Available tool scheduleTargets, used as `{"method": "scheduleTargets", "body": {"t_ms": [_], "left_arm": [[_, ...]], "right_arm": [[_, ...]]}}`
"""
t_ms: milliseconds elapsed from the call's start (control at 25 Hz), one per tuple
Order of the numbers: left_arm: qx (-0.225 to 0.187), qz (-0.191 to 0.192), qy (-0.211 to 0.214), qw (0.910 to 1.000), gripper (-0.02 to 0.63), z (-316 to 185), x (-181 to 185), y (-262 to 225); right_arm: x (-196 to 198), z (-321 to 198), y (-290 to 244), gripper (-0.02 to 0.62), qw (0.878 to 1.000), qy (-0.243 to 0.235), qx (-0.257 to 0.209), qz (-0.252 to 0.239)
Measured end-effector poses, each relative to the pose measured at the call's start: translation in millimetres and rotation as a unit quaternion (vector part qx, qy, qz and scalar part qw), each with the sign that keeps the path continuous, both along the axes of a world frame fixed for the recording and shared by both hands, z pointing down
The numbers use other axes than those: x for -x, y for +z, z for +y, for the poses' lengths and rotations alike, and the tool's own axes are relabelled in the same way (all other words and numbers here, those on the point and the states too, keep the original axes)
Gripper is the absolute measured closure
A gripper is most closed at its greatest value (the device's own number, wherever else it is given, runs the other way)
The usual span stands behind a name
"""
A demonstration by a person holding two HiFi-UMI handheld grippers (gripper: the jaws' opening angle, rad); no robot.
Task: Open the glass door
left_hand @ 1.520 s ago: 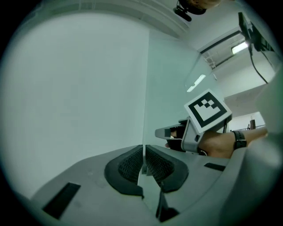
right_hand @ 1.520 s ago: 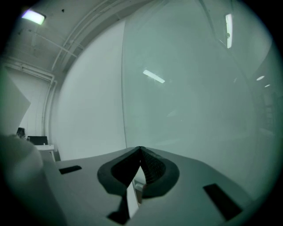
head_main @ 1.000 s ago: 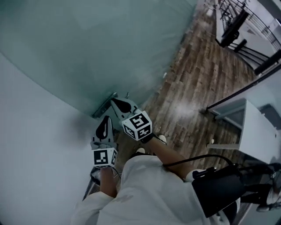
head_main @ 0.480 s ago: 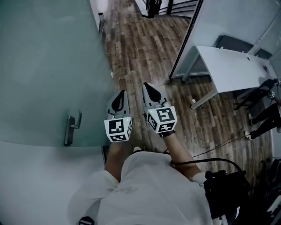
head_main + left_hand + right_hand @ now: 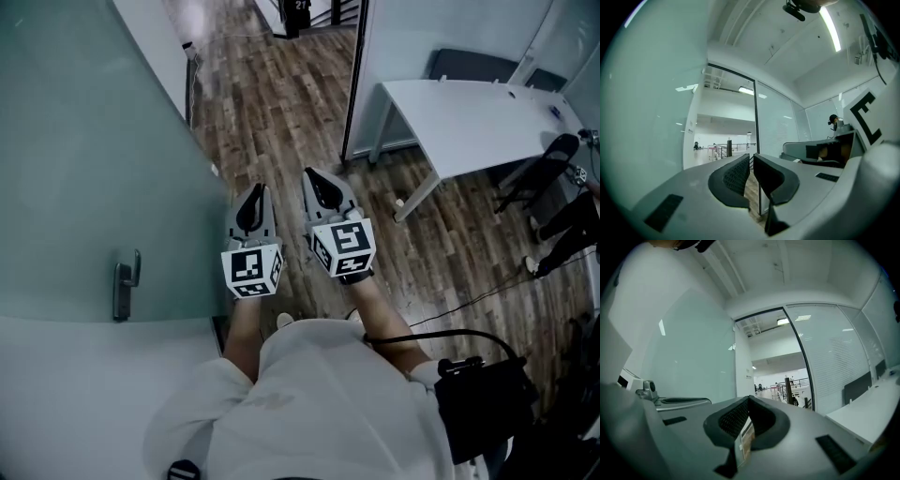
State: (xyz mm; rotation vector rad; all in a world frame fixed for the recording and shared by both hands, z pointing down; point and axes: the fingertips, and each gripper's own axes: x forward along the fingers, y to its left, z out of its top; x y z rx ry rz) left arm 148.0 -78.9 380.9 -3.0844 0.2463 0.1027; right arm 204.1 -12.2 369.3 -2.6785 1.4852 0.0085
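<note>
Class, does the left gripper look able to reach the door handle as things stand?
Probably yes: nothing lies between the left gripper and the door handle, though its shut jaws point ahead, so it must swing left.

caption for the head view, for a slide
Shut, empty left hand-held gripper and right hand-held gripper beside the open glass door.

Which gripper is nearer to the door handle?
Left. The left gripper is right of the door handle, apart from it; the right gripper is farther right.
</note>
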Motion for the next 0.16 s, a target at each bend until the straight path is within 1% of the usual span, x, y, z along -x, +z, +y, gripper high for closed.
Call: {"method": "scheduleTargets", "body": {"t_ms": [160], "left_arm": [[0.009,0.000,-0.018,0.9998,0.598,-1.1,1.1,26.2]], "right_arm": [[1.6,9.9,20.5,0.592,1.000,-0.007,0.005,0.012]]}}
